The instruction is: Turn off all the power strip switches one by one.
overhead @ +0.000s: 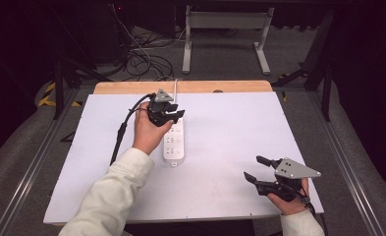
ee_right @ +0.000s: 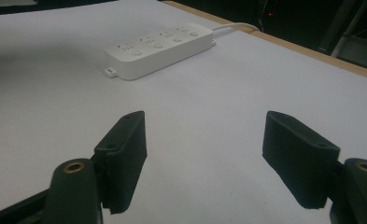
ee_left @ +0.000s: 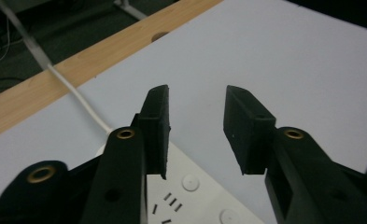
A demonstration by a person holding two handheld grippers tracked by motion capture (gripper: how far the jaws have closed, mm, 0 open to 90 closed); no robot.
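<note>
While my left hand-held gripper (overhead: pixel 173 116) hovers half-open and empty over the power strip's (overhead: pixel 174 141) far end mid-worktop (overhead: pixel 230 128), right hand-held gripper (overhead: pixel 260 168) wide, empty; descending off-centre could shove it sideways.

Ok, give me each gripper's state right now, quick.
Left gripper: open, holding nothing, over the far end of the white power strip.
Right gripper: open, holding nothing, above the white table.
</note>
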